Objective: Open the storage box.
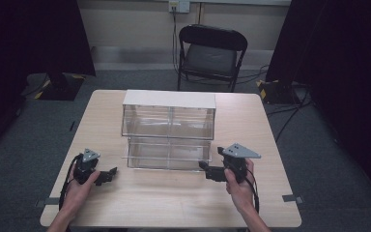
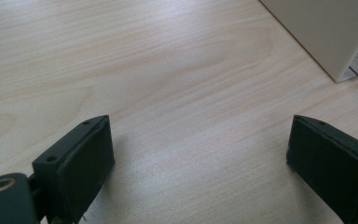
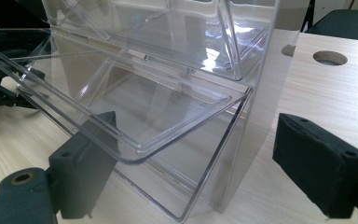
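Wooden table (image 1: 174, 193) is being occupied by a clear bin (image 1: 168, 130); its lower flap (image 3: 135, 126) is being straddled by the spread-jawed right gripper (image 3: 205, 163), while the left gripper (image 2: 200, 154) is being held apart over bare wood.

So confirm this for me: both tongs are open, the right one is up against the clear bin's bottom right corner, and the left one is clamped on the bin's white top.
Wrong on the left one. The left tongs are open over bare table, clamped on nothing; the left gripper view shows it. The rest holds: the right tongs are open at the clear bin corner.
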